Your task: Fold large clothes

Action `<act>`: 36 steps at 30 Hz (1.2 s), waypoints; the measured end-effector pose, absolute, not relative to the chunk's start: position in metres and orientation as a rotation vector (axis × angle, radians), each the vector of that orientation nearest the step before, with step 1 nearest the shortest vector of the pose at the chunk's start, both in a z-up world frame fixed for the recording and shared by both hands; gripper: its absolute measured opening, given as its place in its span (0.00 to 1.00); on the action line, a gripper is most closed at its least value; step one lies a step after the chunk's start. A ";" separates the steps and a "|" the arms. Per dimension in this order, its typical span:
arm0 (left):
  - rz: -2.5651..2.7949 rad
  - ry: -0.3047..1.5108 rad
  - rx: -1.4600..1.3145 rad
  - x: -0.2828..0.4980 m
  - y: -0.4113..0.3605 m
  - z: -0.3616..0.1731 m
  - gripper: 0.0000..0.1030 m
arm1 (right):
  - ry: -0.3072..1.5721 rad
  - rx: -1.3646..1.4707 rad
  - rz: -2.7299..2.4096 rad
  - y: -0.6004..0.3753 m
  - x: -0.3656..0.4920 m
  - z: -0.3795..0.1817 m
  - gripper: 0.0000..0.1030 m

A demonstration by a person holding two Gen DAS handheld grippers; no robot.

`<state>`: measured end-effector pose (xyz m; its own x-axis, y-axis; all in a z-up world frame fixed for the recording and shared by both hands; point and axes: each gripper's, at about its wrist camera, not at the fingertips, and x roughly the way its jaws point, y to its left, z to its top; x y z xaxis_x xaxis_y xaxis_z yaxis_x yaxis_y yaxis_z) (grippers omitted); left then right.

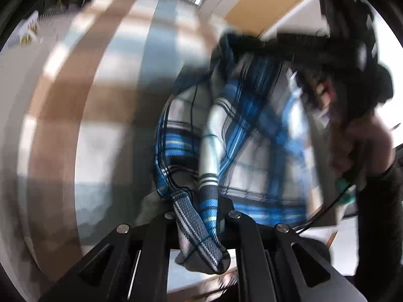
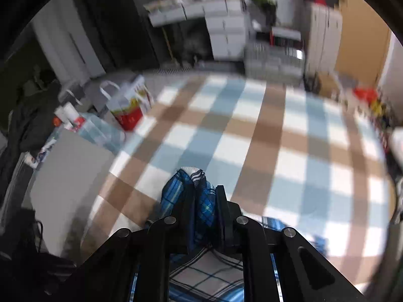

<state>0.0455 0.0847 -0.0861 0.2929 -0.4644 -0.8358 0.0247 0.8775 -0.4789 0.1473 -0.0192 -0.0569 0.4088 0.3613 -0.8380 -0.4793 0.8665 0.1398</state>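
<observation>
A blue, white and black plaid shirt [image 1: 252,136] hangs in the air between the two grippers. My left gripper [image 1: 201,209] is shut on a bunched corner of it, and the cloth stretches up and right to the right gripper [image 1: 252,42], seen blurred at the upper right with a hand behind it. In the right wrist view my right gripper [image 2: 204,201] is shut on a fold of the plaid shirt [image 2: 199,193], with more of it hanging below the fingers. Both views are motion-blurred.
A brown, light-blue and white checked cloth [image 2: 264,138] covers the surface below. A red and white bag [image 2: 128,108], bottles and a grey box [image 2: 70,176] stand at its left edge. Drawers and shelves [image 2: 226,25] stand at the back.
</observation>
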 end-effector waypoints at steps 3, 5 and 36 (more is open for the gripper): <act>-0.310 1.292 -0.430 0.051 0.089 -0.104 0.12 | 1.119 -0.100 0.557 -0.006 0.164 -0.097 0.22; -0.304 1.300 -0.461 0.052 0.092 -0.104 0.20 | 1.119 -0.063 0.560 -0.007 0.170 -0.105 0.31; -0.445 1.391 -0.329 0.195 -0.006 -0.075 0.58 | 1.071 0.604 0.616 -0.190 0.028 -0.142 0.87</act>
<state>0.1953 -0.0059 -0.0747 0.1182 -0.4855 -0.8662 0.1071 0.8735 -0.4749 0.0278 -0.1896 -0.1423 0.3500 0.7150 -0.6053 -0.1638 0.6829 0.7120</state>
